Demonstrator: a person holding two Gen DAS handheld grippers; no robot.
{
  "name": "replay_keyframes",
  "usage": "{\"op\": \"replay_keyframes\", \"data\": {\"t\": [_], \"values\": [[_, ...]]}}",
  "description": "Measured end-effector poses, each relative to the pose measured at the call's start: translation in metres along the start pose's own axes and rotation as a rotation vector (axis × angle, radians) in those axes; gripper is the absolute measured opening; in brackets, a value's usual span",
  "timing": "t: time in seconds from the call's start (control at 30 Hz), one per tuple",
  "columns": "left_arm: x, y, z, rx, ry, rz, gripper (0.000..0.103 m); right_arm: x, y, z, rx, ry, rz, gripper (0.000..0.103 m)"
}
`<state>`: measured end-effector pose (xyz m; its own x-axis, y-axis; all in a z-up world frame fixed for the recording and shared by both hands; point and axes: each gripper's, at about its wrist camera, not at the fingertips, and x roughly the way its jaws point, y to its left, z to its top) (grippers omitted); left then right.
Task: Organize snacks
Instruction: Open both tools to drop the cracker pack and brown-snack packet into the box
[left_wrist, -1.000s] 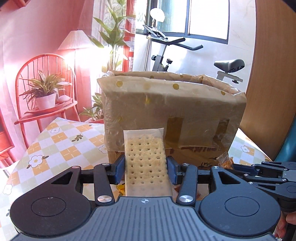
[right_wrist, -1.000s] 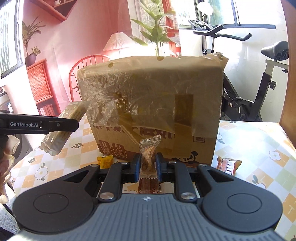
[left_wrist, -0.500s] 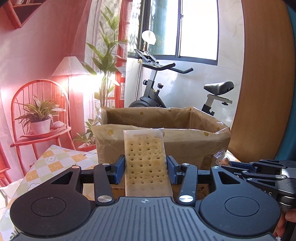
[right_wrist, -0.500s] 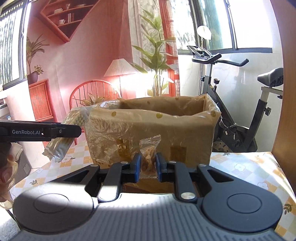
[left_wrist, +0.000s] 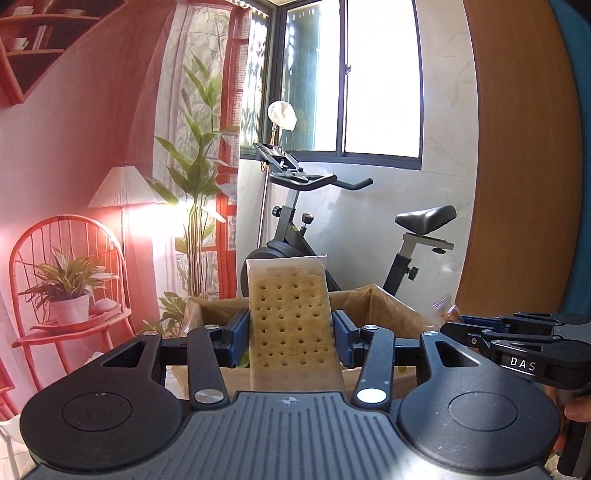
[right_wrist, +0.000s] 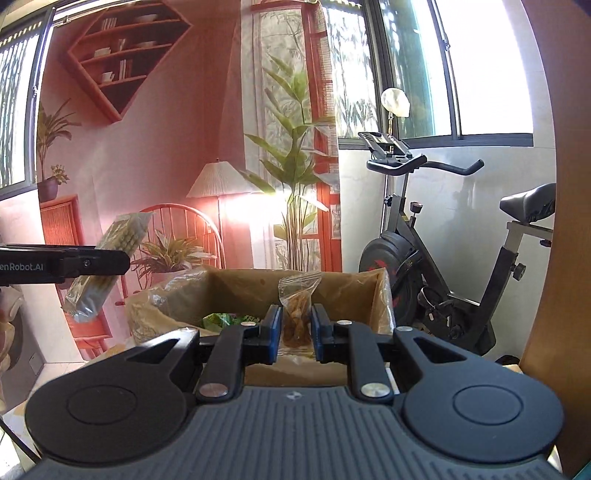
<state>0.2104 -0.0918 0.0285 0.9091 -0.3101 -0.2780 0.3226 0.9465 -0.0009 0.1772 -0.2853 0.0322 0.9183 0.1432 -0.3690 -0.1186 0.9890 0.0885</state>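
My left gripper (left_wrist: 291, 330) is shut on a clear-wrapped cracker pack (left_wrist: 291, 321) that stands upright between its blue pads. My right gripper (right_wrist: 297, 328) is shut on a small clear bag of brown snacks (right_wrist: 295, 314). Both are held above the near rim of an open cardboard box (right_wrist: 251, 280) lined with tan paper. Green packets (right_wrist: 221, 318) lie inside the box. In the right wrist view the left gripper (right_wrist: 122, 260) comes in from the left with the cracker pack (right_wrist: 107, 266). The right gripper (left_wrist: 448, 326) shows at the right of the left wrist view with its snack bag (left_wrist: 447, 310).
An exercise bike (right_wrist: 436, 266) stands behind the box. A red chair with a potted plant (left_wrist: 70, 291), a floor lamp (left_wrist: 123, 188) and a tall plant (right_wrist: 299, 199) stand to the left. A wooden panel (left_wrist: 517, 166) rises at the right.
Both grippers have risen with their snacks from in front of the box's side to above its rim. The box's open inside now shows, and the tablecloth has dropped out of view.
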Motion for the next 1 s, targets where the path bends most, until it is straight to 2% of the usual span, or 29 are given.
{"op": "replay_keyframes", "data": {"t": [0.17,0.3,0.47,0.57,0.6,0.63,0.67,0.73,1.0], "values": [[0.048,0.005,0.019,0.021,0.06,-0.012,0.05,0.043,-0.021,0.015,0.033,0.052,-0.025,0.019],[0.092,0.007,0.018,0.054,0.099,0.038,0.05,0.08,-0.028,0.016,0.032,0.113,-0.061,0.019],[0.129,0.012,0.008,0.025,0.18,0.064,0.05,0.113,-0.032,0.008,-0.013,0.203,-0.111,0.019],[0.136,0.011,0.004,0.051,0.192,0.074,0.053,0.119,-0.039,0.003,0.008,0.235,-0.114,0.024],[0.137,0.011,0.003,0.058,0.197,0.077,0.057,0.118,-0.039,0.003,0.006,0.237,-0.118,0.033],[0.137,0.011,0.002,0.062,0.201,0.079,0.067,0.117,-0.04,0.002,0.007,0.233,-0.114,0.04],[0.137,0.013,0.002,0.063,0.202,0.081,0.073,0.115,-0.04,0.002,0.012,0.228,-0.105,0.043],[0.133,0.016,0.001,0.06,0.195,0.084,0.073,0.109,-0.04,0.003,0.025,0.218,-0.089,0.053],[0.091,0.034,0.005,0.001,0.183,0.071,0.073,0.076,-0.025,-0.001,0.047,0.188,-0.028,0.06]]}}
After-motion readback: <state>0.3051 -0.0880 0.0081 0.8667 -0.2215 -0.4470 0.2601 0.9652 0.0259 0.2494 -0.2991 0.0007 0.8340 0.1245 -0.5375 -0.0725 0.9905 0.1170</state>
